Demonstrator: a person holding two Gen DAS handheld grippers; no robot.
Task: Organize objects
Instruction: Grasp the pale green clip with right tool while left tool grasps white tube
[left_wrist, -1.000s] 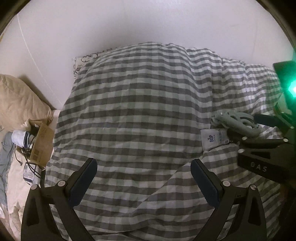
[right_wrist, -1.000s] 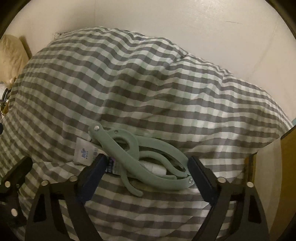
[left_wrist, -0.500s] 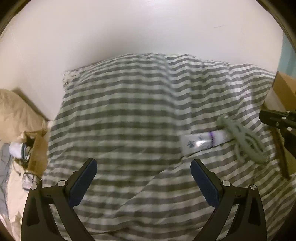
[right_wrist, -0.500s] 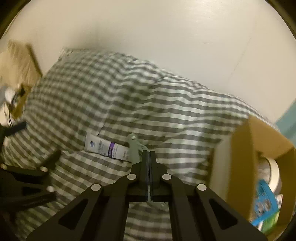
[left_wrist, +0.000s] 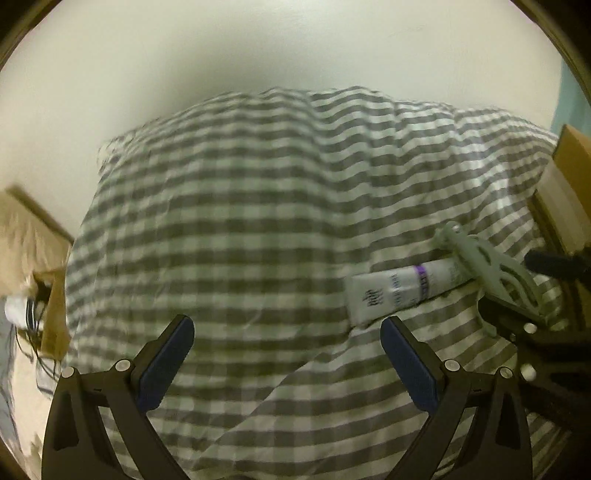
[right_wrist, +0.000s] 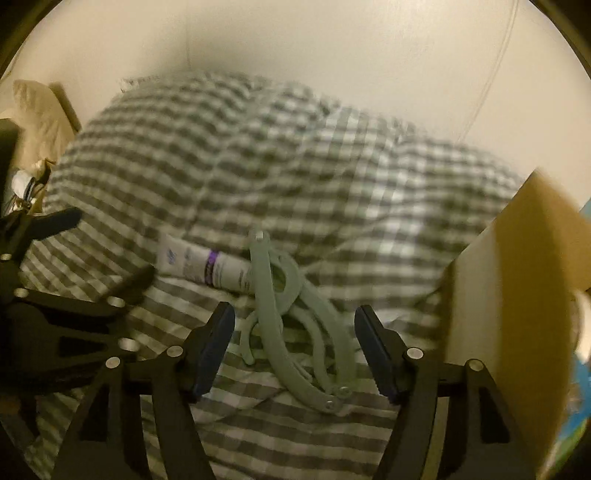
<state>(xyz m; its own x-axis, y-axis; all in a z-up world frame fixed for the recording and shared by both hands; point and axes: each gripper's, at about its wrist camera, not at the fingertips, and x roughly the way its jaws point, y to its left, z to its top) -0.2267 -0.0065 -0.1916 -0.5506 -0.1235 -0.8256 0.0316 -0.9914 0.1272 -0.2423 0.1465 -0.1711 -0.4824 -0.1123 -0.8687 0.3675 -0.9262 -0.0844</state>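
A pale green folding hanger (right_wrist: 273, 314) lies on the grey-and-white checked duvet (right_wrist: 258, 166). My right gripper (right_wrist: 294, 317) straddles it, jaws opening, and neither pad touches it. A white tube with a purple band (right_wrist: 207, 266) lies under the hanger's top end. In the left wrist view the tube (left_wrist: 402, 288) sits just above and right of my left gripper (left_wrist: 286, 328), which is open over bare duvet. The hanger (left_wrist: 491, 262) shows further right, beside the dark right gripper.
An open cardboard box (right_wrist: 517, 277) stands against the duvet at the right, with coloured items inside. A beige pillow (right_wrist: 37, 110) and a small box of cables (left_wrist: 51, 314) sit at the left. A pale wall runs behind the bed.
The right gripper closed on the hanger half a second ago and now stands open around it on the duvet. The left view has shifted, bringing the tube closer to its right finger.
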